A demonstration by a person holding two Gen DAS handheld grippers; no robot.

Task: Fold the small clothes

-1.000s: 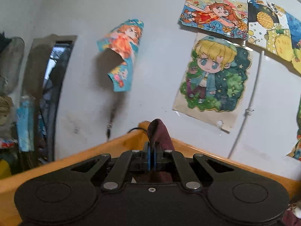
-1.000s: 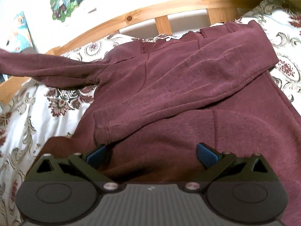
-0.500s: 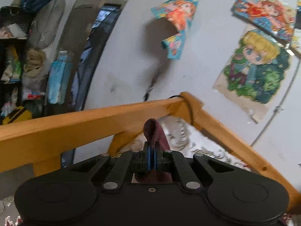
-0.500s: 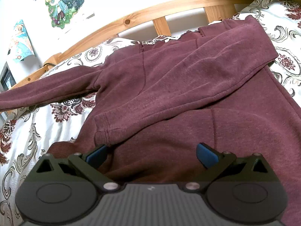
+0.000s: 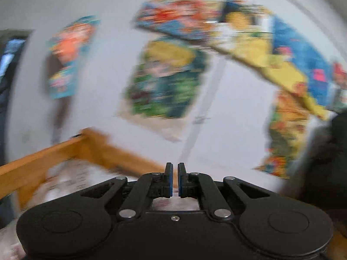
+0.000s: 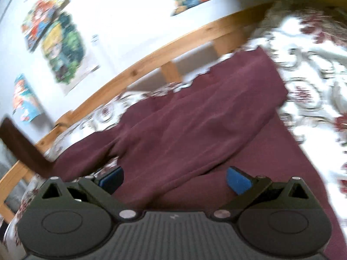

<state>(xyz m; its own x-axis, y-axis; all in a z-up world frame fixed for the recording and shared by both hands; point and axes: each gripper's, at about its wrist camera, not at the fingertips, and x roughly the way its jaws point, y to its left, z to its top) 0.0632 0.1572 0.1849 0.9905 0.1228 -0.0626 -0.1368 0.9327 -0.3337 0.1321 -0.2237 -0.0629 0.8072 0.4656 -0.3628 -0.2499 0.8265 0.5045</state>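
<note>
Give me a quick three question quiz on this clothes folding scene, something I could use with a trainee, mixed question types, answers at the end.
1. True or false: the right gripper has its fingers spread wide over the maroon sweatshirt.
2. What sits between the left gripper's fingers? A: a sleeve. B: nothing. C: a sock.
3. Fill in: the sweatshirt lies on a floral ___ inside the wooden bed frame.

Key: 1 true. 2 B. 3 bedsheet.
</note>
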